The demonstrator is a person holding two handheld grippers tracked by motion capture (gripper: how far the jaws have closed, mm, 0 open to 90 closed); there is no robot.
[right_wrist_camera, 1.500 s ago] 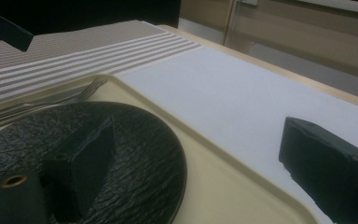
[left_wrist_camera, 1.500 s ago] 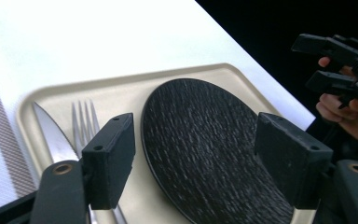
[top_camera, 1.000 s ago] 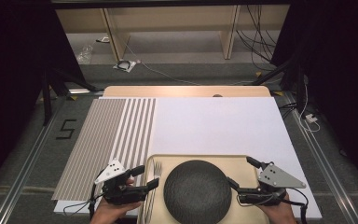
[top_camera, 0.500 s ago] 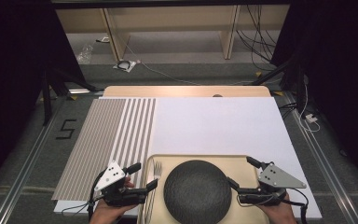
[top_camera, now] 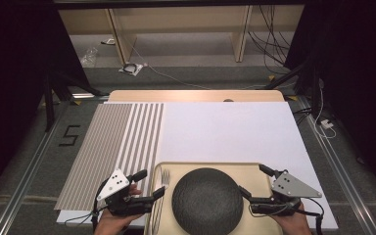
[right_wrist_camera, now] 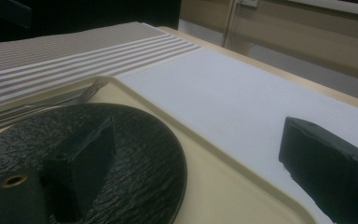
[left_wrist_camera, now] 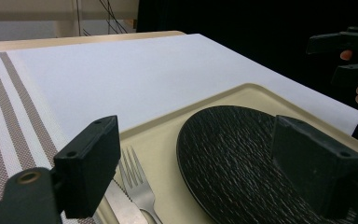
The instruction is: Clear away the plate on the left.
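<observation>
A round matte-black plate with a rippled texture (top_camera: pixel 207 200) and a silver metal fork (top_camera: pixel 162 188) lie on a cream plastic tray (top_camera: pixel 254 171). The white cloth with brown stripes (top_camera: pixel 210 129) covers the pale wooden desk (top_camera: pixel 191 95). Both tongs are black.

Black round plate (top_camera: pixel 207 200), rough textured surface, is lying flat and empty on the beige tray (top_camera: pixel 203 167), filling its middle. Metal fork (top_camera: pixel 162 188) is lying on the tray's left strip, just left of the plate, tines pointing far. Tray is sitting at the desk's near edge, right of centre.
</observation>
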